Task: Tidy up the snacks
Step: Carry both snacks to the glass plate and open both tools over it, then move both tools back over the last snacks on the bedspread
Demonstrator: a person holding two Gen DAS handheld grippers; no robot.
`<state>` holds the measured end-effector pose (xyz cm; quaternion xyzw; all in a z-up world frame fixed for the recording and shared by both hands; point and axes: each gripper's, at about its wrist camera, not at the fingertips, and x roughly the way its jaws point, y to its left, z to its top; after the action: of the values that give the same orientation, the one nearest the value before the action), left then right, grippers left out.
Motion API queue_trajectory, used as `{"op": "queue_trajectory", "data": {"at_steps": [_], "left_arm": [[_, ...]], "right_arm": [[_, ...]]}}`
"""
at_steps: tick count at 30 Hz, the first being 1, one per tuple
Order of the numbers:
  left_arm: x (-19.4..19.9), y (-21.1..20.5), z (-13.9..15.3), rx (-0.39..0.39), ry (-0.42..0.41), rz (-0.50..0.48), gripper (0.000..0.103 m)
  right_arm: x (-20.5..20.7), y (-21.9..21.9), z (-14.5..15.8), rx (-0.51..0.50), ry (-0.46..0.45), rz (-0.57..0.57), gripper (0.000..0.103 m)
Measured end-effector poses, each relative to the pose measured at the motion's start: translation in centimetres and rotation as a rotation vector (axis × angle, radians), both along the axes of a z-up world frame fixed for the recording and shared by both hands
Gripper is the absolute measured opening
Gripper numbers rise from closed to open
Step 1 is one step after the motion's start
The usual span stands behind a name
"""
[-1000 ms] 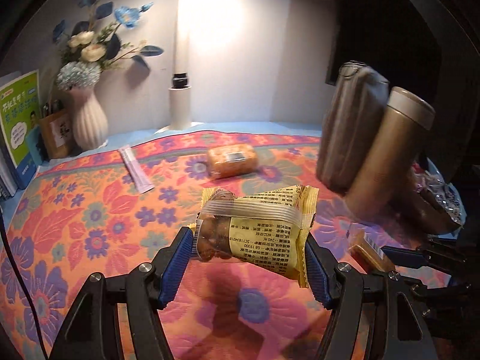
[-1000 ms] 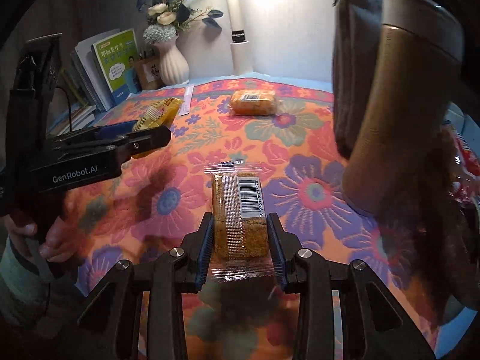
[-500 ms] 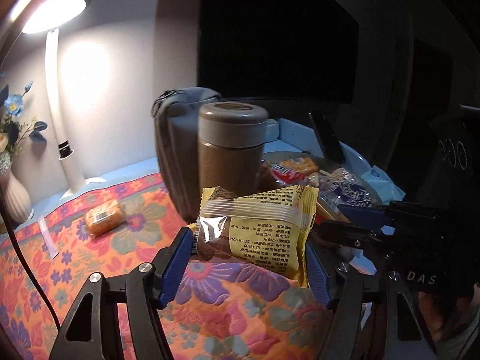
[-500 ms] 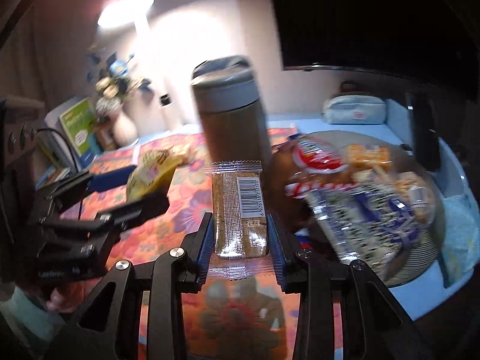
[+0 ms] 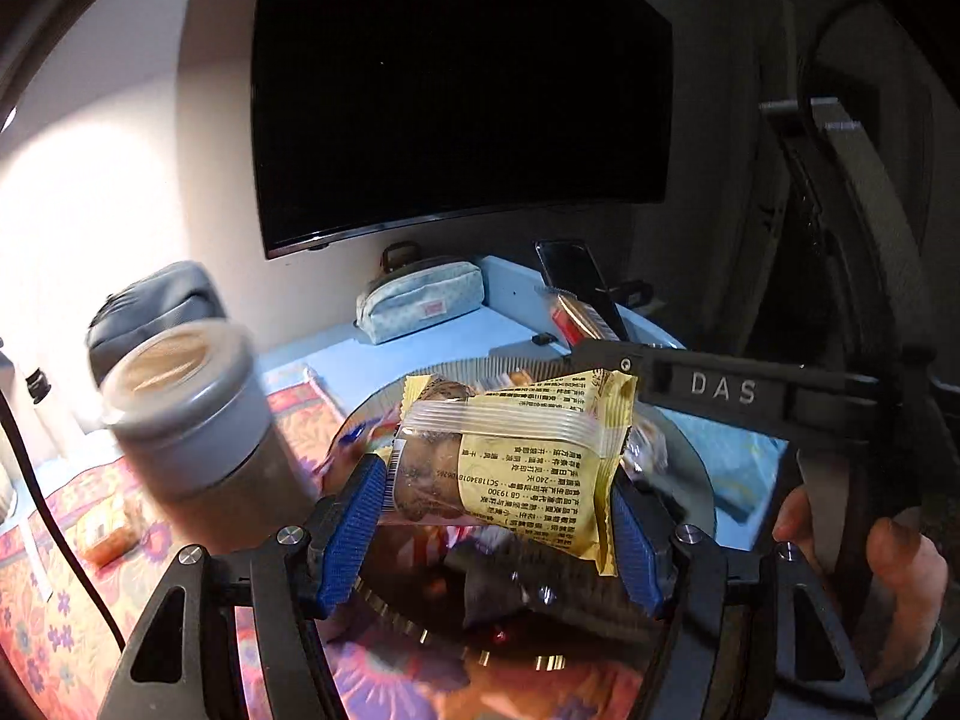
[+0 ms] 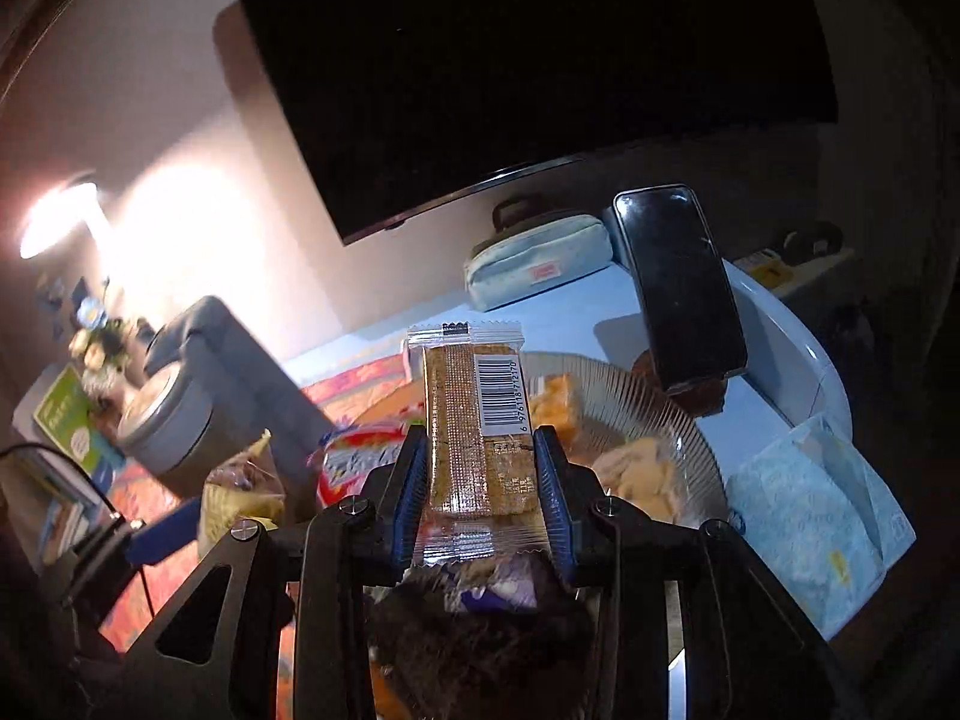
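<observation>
Left wrist view: the left gripper (image 5: 498,516) holds a yellow snack packet (image 5: 516,456) crosswise, its ends pinched between the blue fingers (image 5: 351,525), above the glass plate (image 5: 699,468) of snacks. A lidded tumbler (image 5: 192,414) stands at 9 o'clock of the packet. Right wrist view: the right gripper (image 6: 480,492) clamps a clear-wrapped brown bar (image 6: 474,420) lengthwise, barcode up, its top sticking out toward 12 o'clock past the fingertips (image 6: 414,480), over the same plate (image 6: 648,396). A phone (image 6: 681,282) leans at 2 o'clock.
</observation>
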<state>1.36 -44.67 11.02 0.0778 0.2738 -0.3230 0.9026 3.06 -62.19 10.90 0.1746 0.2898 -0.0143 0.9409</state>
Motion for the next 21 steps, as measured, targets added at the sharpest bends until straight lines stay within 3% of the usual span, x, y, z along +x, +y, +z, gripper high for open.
{"op": "queue_trajectory", "data": {"at_steps": [5,8,21], "left_arm": [[2.3,-1.7,-0.4,-0.019,0.029,0.001,0.069],[2.5,-2.2,-0.7,0.004,0.021,0.008,0.082],[0.4,0.1,-0.4,-0.019,0.002,-0.015,0.084]], "right_arm": [[2.1,-1.4,0.1,0.004,0.015,-0.024,0.039],[2.8,-2.2,-0.6,0.032,0.037,-0.028,0.069],[0.2,-0.9,-1.3,0.093,0.067,0.006,0.069]]}}
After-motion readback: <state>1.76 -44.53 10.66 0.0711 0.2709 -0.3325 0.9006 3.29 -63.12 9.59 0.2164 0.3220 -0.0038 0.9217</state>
